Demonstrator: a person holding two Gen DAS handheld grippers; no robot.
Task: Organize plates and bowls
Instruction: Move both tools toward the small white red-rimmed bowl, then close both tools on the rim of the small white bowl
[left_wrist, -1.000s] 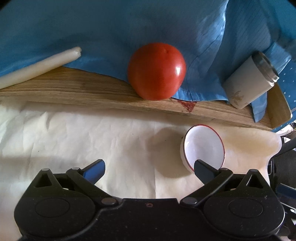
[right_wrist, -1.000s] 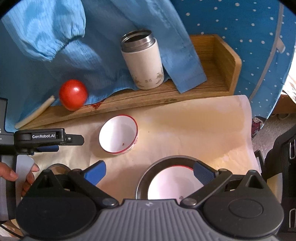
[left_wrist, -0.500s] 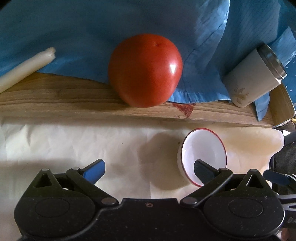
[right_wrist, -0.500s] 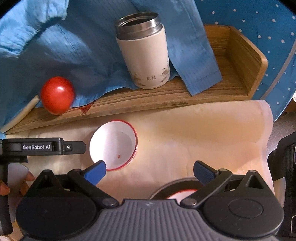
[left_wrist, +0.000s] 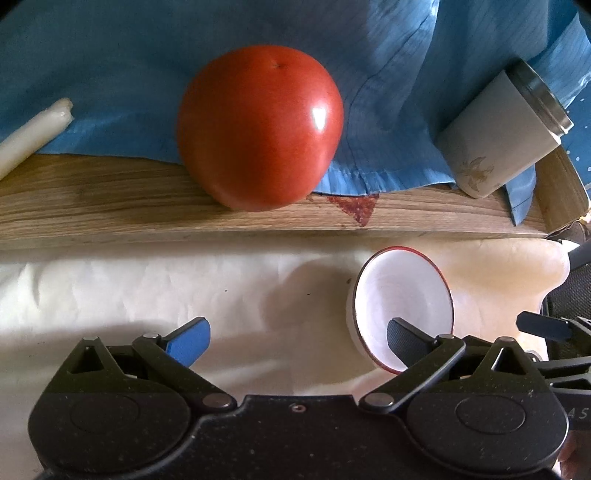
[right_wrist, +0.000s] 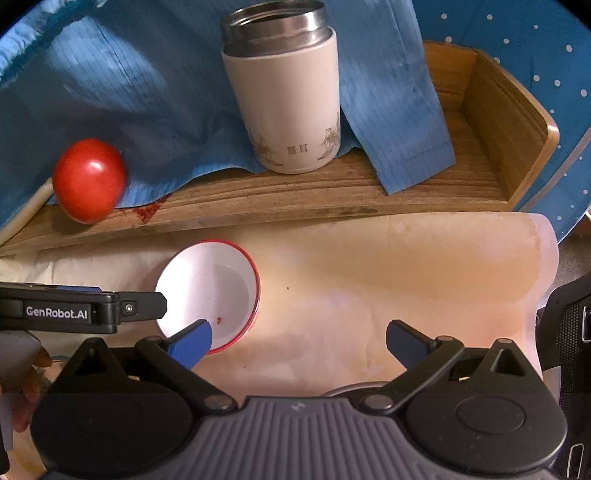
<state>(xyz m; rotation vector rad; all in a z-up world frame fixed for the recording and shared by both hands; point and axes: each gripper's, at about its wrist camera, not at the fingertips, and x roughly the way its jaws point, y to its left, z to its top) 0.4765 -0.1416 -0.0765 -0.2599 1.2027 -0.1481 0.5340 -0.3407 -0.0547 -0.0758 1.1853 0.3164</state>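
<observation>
Both grippers, left (left_wrist: 295, 338) and right (right_wrist: 299, 338), hang spread wide and empty over a cream table covering (right_wrist: 388, 280), where a red-rimmed white bowl (right_wrist: 208, 291) sits between them. Behind, on a wooden tray (right_wrist: 509, 122) draped with blue cloth (left_wrist: 110, 55), stand a lidless insulated jar (right_wrist: 286, 92) and a tomato (left_wrist: 260, 125).
</observation>
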